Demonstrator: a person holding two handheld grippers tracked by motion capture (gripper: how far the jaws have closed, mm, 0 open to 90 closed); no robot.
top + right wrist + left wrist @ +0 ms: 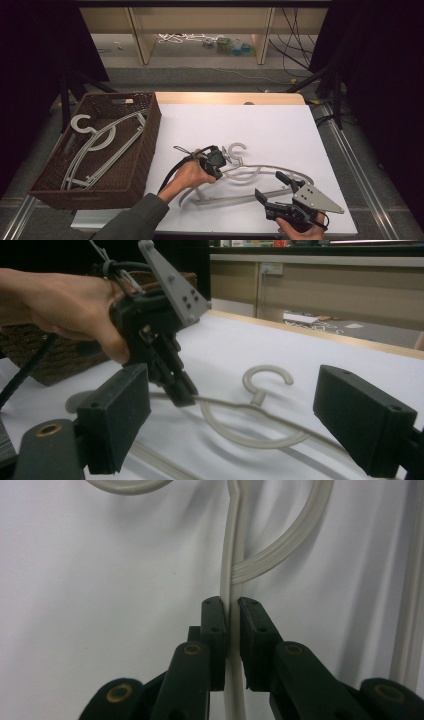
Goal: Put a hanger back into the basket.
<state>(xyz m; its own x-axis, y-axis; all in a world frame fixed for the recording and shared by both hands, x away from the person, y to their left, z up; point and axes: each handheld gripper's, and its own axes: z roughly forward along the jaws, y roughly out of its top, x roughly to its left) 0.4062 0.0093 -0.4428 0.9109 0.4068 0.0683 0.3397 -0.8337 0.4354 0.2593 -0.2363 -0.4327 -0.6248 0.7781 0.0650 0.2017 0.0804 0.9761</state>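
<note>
Closest in, the right claw (272, 186) sits low at the near edge of the white surface (280, 125), jaws spread wide with nothing between them, just shy of the hanger's lower bar. It waits there, empty.

Step up a little and here's the action: the left claw (223, 159) is clamped down on the grey hanger (250, 172), pinching the thin shoulder rail near the neck. In the left gripper view the pads (215, 630) squeeze that rail (232, 585) from both sides, no gap showing, right below where the inner loop branches off. Nice narrow bite.

The hanger itself lies flat on the surface, hook (236, 149) pointing away toward the far edge.

To do this lift well, I'd say keep the grip square on the rail, because a long, light frame held near one end will want to swing and twist. Raise it gently, keep it level, and let the far arm clear the surface before travelling.

Further off to the left, the brown wicker basket (150, 125) already holds other hangers (95, 145), the likely destination. Come in over its rim, hook clear of the weave.
</note>
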